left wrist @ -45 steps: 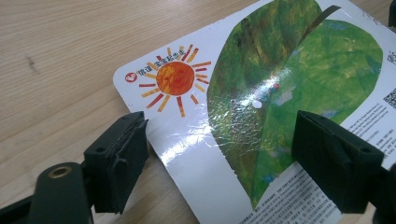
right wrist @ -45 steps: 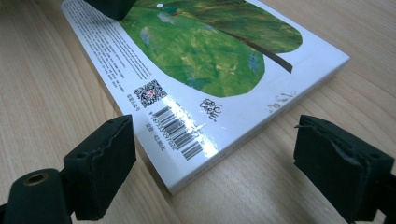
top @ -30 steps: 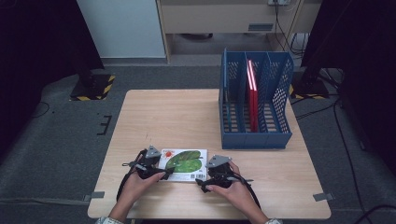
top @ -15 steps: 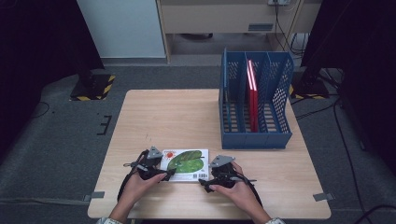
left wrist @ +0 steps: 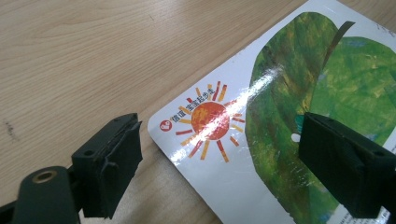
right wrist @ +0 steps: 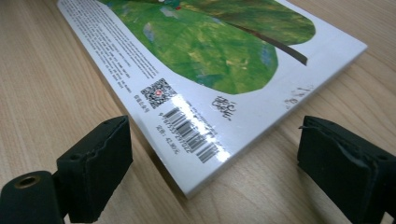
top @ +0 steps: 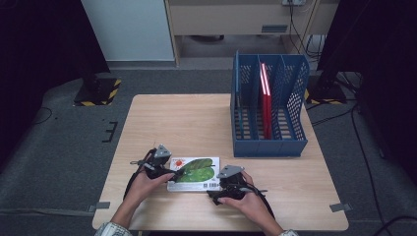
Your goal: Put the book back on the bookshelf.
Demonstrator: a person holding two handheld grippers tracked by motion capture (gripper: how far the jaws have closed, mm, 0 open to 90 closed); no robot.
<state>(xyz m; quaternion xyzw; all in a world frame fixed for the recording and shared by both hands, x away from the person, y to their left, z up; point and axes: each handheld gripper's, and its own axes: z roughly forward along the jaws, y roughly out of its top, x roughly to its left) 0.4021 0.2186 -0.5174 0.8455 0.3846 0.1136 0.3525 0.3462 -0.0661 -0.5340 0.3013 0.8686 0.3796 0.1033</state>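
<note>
High view: we see the book (top: 194,173) lying flat near the table's (top: 196,118) front edge, between our two grippers.
Book cover: green leaf, small orange sun at one corner, barcode at another.
Left gripper (top: 164,171): jaws spread, just been opening wider; in the left gripper view (left wrist: 219,158) they straddle the sun corner, one pad over the bare wood, the other above the leaf, neither pressing.
Right gripper (top: 216,189): jaws spread; in the right gripper view (right wrist: 212,163) they sit either side of the barcode corner (right wrist: 191,135), clear of it.
File rack (top: 268,142): blue, well apart at the far right, red folder (top: 266,103) upright in its middle slot.
</note>
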